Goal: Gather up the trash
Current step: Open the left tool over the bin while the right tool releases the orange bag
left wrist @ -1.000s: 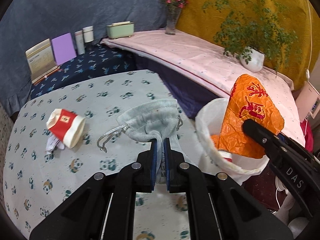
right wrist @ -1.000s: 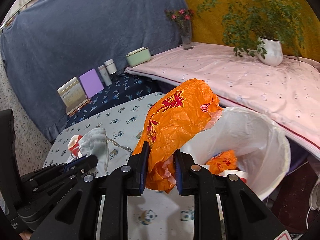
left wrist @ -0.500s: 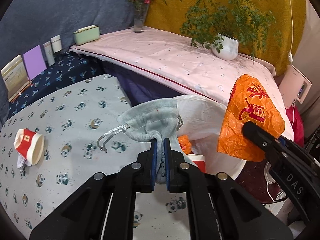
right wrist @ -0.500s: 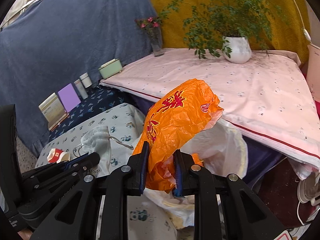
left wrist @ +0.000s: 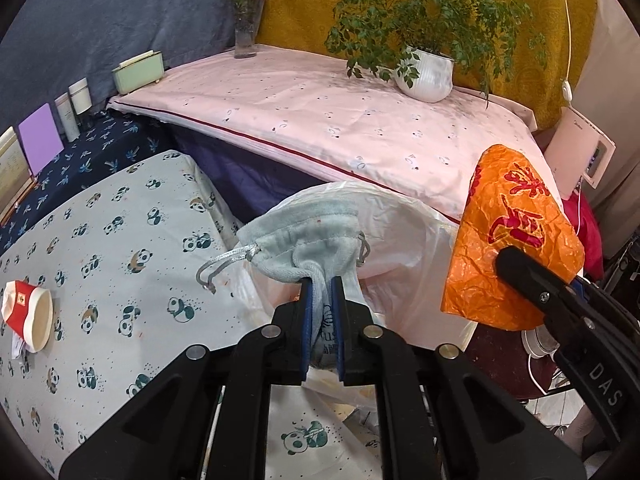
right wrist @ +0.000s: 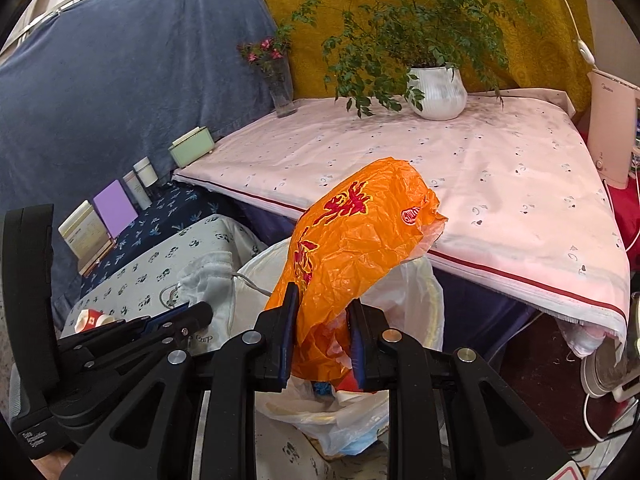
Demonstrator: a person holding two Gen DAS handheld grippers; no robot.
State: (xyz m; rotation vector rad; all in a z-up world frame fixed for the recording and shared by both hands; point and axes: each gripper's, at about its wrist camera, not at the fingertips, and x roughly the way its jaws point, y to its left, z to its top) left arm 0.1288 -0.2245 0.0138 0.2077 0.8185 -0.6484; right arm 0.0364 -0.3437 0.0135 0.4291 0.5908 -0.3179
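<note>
My left gripper (left wrist: 322,285) pinches a pale blue drawstring pouch (left wrist: 308,240) and holds it over the white-lined trash bin (left wrist: 404,232). Its jaws are opening, with the pouch's cloth still between the pads. To the right, my right gripper (right wrist: 322,294) is shut on a crumpled orange plastic bag with red print (right wrist: 356,232), also above the bin's liner (right wrist: 420,304). Trash lies inside the bin, mostly hidden by the bag. A crushed red and white paper cup (left wrist: 28,314) lies on the panda-print table (left wrist: 120,248) at the far left.
A pink-clothed table (left wrist: 328,120) stands behind the bin with a potted plant (left wrist: 426,76), a flower vase (left wrist: 245,36) and a green box (left wrist: 138,72). Books and jars line the dark blue shelf (left wrist: 100,152). A white appliance (right wrist: 612,128) and cables are at the right.
Both grippers have carried their loads rightwards, from over the panda-print table to above the bin. The paper cup has slid to the left edge of the left wrist view.
</note>
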